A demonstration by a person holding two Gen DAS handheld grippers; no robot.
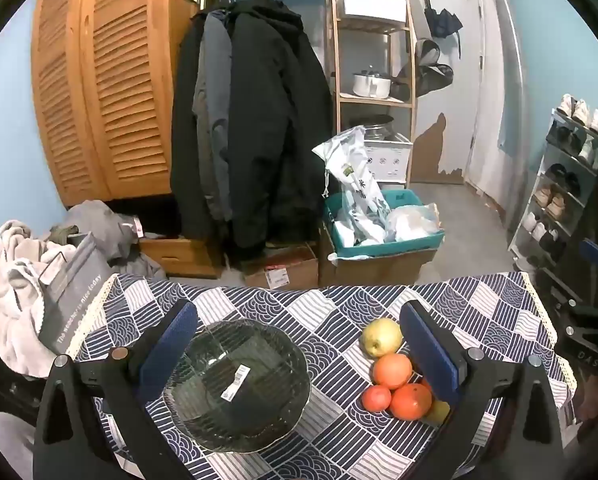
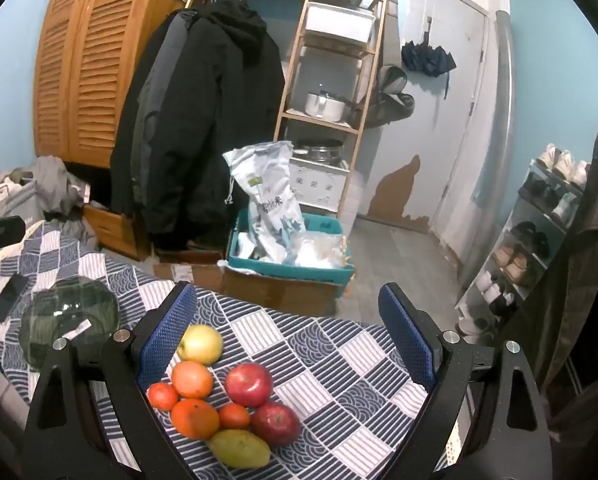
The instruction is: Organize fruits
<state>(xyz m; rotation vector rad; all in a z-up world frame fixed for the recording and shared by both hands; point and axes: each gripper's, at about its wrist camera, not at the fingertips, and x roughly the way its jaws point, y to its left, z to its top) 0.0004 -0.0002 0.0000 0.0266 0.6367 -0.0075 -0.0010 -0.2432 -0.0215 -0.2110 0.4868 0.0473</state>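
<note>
A ribbed glass bowl (image 1: 239, 384) with a white sticker sits on the patterned tablecloth (image 1: 331, 304), between the wide-open fingers of my left gripper (image 1: 299, 356), which hovers above it. To its right lies a cluster of fruit: a yellow apple (image 1: 381, 337), oranges (image 1: 393, 370) and a small tangerine (image 1: 376, 398). In the right wrist view my right gripper (image 2: 295, 344) stands open above that pile: yellow apple (image 2: 201, 344), red apple (image 2: 249, 384), a second red apple (image 2: 275, 423), orange (image 2: 195, 418), mango (image 2: 241, 448). The bowl (image 2: 71, 320) lies to the left. Nothing is held.
A dark phone (image 2: 9, 296) lies on the cloth left of the bowl. Beyond the table's far edge stand cardboard boxes (image 1: 379, 268), a teal bin (image 1: 383, 220), hanging coats (image 1: 251, 120), a wooden shelf (image 1: 373, 60) and a shoe rack (image 1: 559, 192). Laundry (image 1: 15, 280) piles at the left.
</note>
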